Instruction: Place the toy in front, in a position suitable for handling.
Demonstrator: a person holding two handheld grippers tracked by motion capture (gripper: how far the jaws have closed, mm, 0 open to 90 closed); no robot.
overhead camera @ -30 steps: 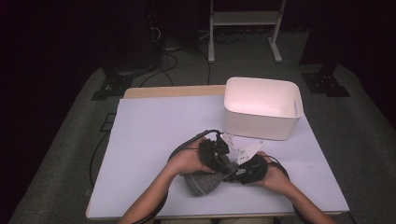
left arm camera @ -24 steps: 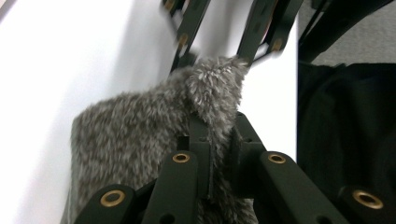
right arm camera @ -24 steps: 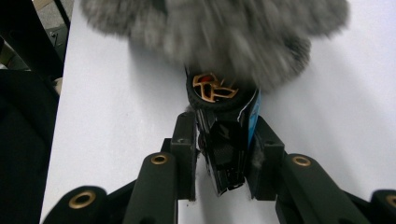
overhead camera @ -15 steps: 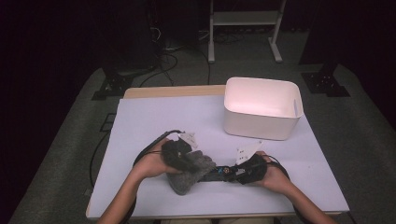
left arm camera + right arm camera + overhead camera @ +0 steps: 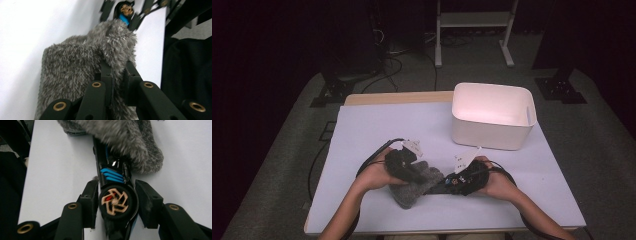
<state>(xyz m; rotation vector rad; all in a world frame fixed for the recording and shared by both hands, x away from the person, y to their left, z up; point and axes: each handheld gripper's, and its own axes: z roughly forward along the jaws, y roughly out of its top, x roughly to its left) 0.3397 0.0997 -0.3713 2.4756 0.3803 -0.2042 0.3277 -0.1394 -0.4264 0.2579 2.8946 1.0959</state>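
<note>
Left gripper view: claw clenched on grey furry cover point(image 5: 82, 67).
Over the desk point(image 5: 377, 125) near its front edge, left claw point(image 5: 404, 167) pinches the cover; right claw point(image 5: 116, 202), jaws just opening, loosely flanks the black-and-blue gadget point(image 5: 115, 200) emerging from it.

a white rectangular bin point(image 5: 492, 116) stands on the far right part of the table point(image 5: 372, 125), its opening facing up. the table carries a pale lavender-white top, with a wooden edge strip point(image 5: 397, 97) exposed along the far side. grey carpet point(image 5: 287, 145) surrounds the table. beyond the table, a white metal stand point(image 5: 472, 20) rests on the floor, with black cables point(image 5: 384, 45) lying to its left. two dark base plates point(image 5: 332, 94) sit on the carpet near the far corners
</note>
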